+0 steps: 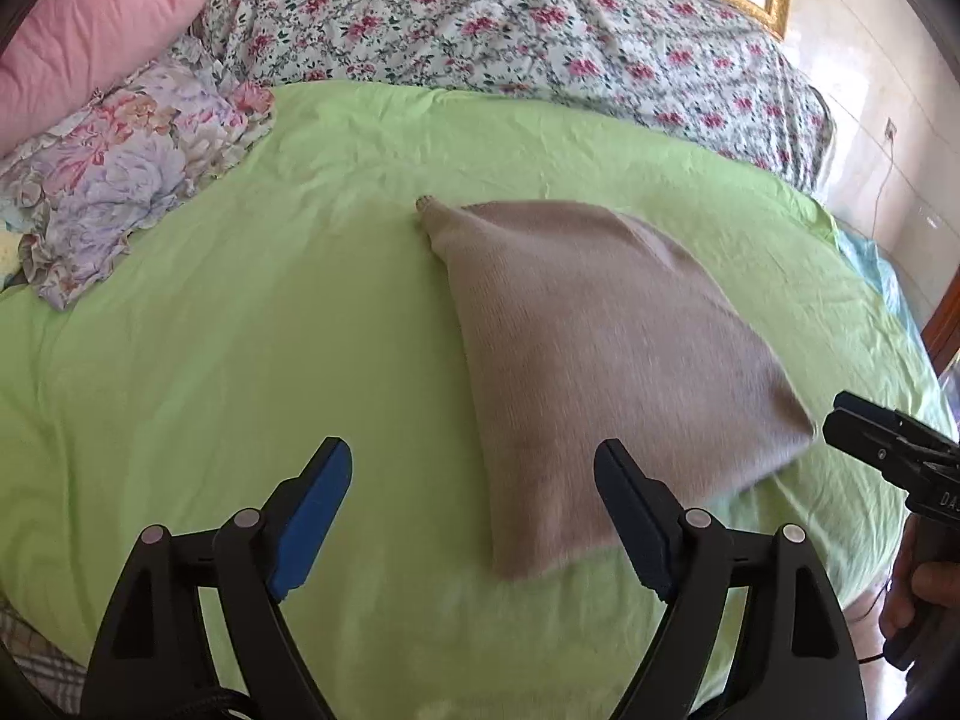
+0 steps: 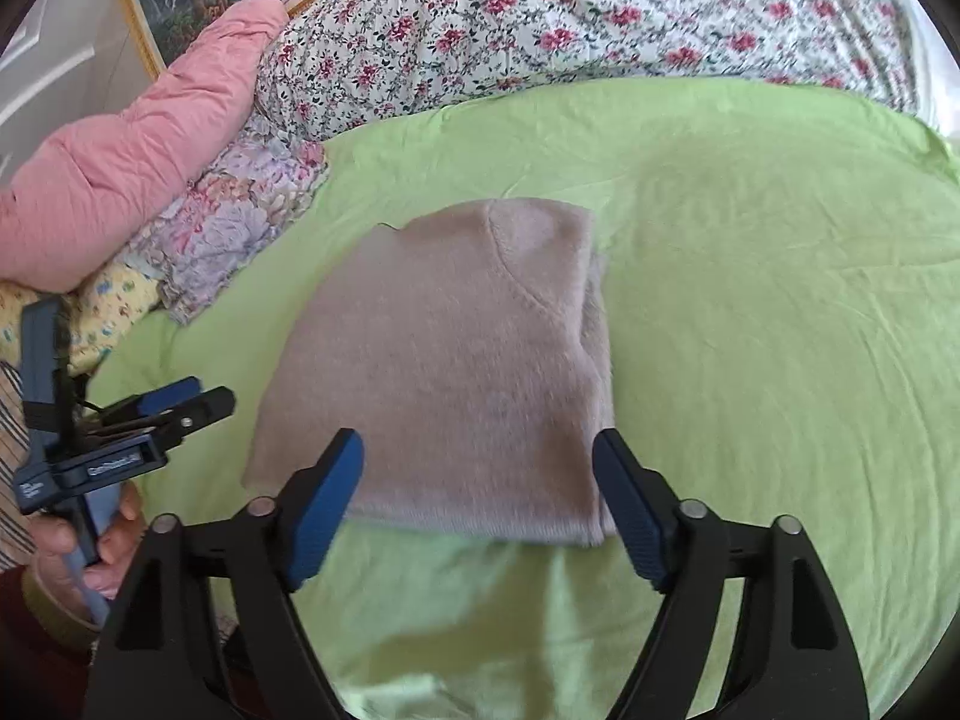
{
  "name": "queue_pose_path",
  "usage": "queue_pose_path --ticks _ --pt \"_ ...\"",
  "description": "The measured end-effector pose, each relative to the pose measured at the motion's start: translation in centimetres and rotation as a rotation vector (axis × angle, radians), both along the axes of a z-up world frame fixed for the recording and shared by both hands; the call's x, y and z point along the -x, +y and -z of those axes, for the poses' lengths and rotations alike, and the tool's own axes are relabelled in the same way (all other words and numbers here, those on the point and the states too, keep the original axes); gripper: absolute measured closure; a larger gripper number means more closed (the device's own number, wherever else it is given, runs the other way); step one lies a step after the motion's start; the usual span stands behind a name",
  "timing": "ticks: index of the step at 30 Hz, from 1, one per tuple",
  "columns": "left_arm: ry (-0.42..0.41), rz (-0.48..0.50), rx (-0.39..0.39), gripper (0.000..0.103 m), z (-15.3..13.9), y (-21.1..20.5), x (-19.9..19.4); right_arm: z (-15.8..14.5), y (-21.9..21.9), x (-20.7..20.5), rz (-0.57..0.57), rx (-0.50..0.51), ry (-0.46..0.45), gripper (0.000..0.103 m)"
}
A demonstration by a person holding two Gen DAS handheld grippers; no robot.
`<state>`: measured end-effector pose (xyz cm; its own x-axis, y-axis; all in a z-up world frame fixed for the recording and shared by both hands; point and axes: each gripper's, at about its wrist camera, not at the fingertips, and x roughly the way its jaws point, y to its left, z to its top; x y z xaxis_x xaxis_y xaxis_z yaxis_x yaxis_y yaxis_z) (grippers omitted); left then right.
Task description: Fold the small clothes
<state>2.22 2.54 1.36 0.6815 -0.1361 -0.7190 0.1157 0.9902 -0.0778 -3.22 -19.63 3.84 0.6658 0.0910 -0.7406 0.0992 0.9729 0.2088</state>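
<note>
Bed with green sheet [image 1: 300, 300]: folded beige sweater [image 1: 600, 360] lies flat at centre; floral quilt [image 1: 510, 18], pink duvet [image 1: 102, 30] and pastel floral pillow [image 1: 120, 180] along far edge.

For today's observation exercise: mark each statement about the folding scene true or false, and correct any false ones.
1. The beige sweater lies folded on a green sheet. True.
2. The left gripper is clamped on the sweater. False: its jaws are open and hold nothing.
3. A pink quilt sits beside a floral quilt. True.
4. The right gripper is shut. False: its jaws stand wide open over the sweater's near edge.
</note>
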Motion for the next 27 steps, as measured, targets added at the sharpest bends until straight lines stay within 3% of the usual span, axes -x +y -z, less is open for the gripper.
queue_pose_path --ticks 9,27 --pt "0.010 0.010 -0.126 0.019 2.0 -0.1 3.5 1.7 1.4 3.7 -0.011 0.053 0.050 0.017" --pt "0.060 0.126 -0.208 0.019 2.6 -0.9 5.8 2.6 4.1 5.6 -0.082 0.062 0.120 0.010"
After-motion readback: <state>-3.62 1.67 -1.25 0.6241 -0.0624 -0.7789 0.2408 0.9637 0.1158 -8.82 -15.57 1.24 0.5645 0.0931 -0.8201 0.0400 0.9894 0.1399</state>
